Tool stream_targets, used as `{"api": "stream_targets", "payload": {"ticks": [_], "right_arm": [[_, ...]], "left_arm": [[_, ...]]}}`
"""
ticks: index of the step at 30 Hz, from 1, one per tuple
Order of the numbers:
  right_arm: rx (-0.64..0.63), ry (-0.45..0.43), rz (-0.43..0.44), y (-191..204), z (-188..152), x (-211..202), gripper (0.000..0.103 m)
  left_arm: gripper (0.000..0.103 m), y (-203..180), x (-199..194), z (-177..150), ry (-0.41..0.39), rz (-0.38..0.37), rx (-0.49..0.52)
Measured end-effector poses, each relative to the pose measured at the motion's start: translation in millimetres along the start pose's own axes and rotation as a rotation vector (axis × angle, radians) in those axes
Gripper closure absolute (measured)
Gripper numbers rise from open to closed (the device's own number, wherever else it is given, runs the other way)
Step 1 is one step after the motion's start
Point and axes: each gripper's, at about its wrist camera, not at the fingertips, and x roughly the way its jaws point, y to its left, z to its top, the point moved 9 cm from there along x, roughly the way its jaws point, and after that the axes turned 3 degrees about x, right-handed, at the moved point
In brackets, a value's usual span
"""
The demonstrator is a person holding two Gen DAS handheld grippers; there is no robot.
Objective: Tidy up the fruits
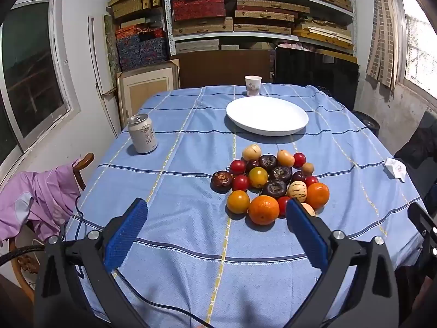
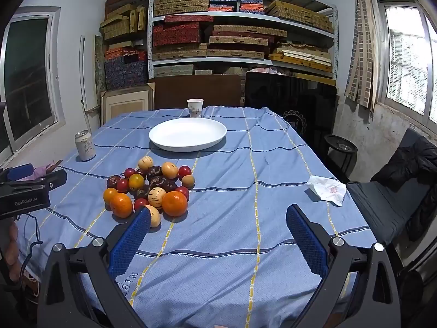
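Note:
A pile of fruits [image 1: 270, 180] lies on the blue tablecloth: oranges [image 1: 263, 209], red and yellow tomatoes, dark purple fruits and pale round ones. The pile also shows in the right wrist view [image 2: 150, 188]. An empty white plate [image 1: 267, 115] sits behind it, also in the right wrist view [image 2: 188, 134]. My left gripper [image 1: 215, 213] is open and empty, just in front of the pile. My right gripper [image 2: 218, 221] is open and empty, to the right of the pile, its left finger near a pale fruit [image 2: 153, 216].
A drink can [image 1: 142, 133] stands at the table's left. A paper cup [image 1: 253, 85] stands behind the plate. A crumpled tissue [image 2: 327, 190] lies at the right. A chair with purple cloth [image 1: 35, 199] is at the left, a dark chair [image 2: 396, 191] at the right.

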Motion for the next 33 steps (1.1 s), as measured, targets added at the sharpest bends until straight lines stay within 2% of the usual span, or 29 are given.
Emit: {"api": "stream_targets", "payload": {"ticks": [13,33], "right_arm": [[0.004,0.016,0.004,-3,1,-3,0.003],[0.028,-0.012,-0.028,-10,6,-1,0.003]], "left_arm": [[0.004,0,1,0,-0.002,0.002,0.0],[0.004,4,-5,2,-0.007,0.005,0.003]]}}
